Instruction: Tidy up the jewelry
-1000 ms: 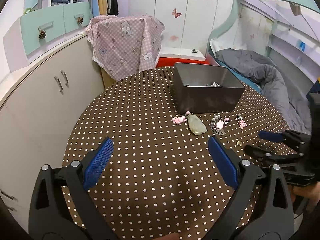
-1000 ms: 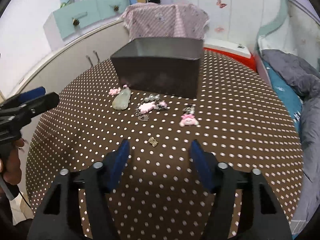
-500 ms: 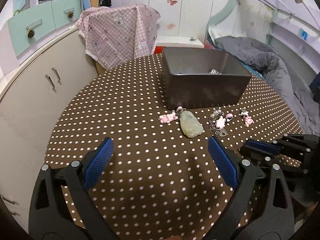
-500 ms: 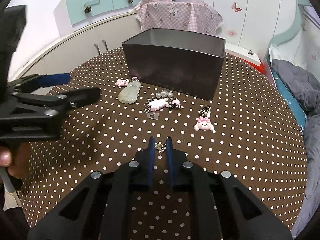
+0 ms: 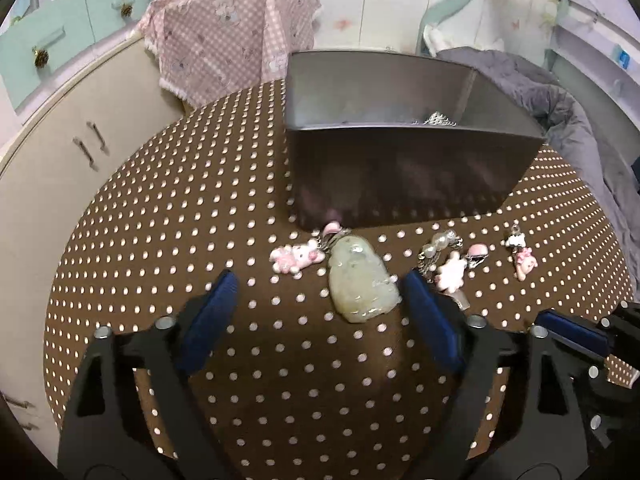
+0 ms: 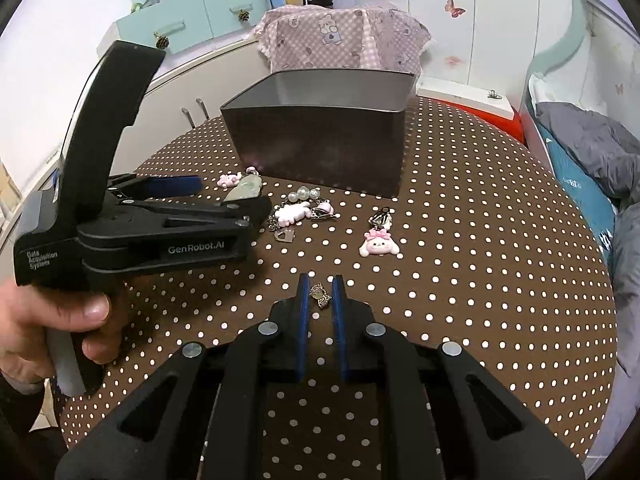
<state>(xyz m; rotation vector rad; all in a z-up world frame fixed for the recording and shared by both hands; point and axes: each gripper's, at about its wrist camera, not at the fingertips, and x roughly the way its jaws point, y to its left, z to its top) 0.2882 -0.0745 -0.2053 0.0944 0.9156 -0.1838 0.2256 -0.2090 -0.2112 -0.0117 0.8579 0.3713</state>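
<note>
While the right gripper (image 6: 321, 296) has its fingers nearly closed around the small gold charm (image 6: 321, 294) lying on the desk (image 6: 480, 280), the left gripper (image 5: 320, 296), fingers released, faces the pale green pendant (image 5: 362, 280), its long axis pointing toward the box (image 5: 400, 176).

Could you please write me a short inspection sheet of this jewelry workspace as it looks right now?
Surface: round table under a brown cloth with white dots.
Job's things: dark box with a silvery chain inside; in front of it a pale green pendant, a pink charm, a pearl and chain cluster, a pink bunny charm and a small gold piece.
Clutter: nothing seen.
Grippers: left tool open, low around the pendant; right tool nearly closed around the gold piece, contact unclear.
Cables: nothing seen.
Surroundings: beige cabinet, pink checked cloth, grey bedding.
</note>
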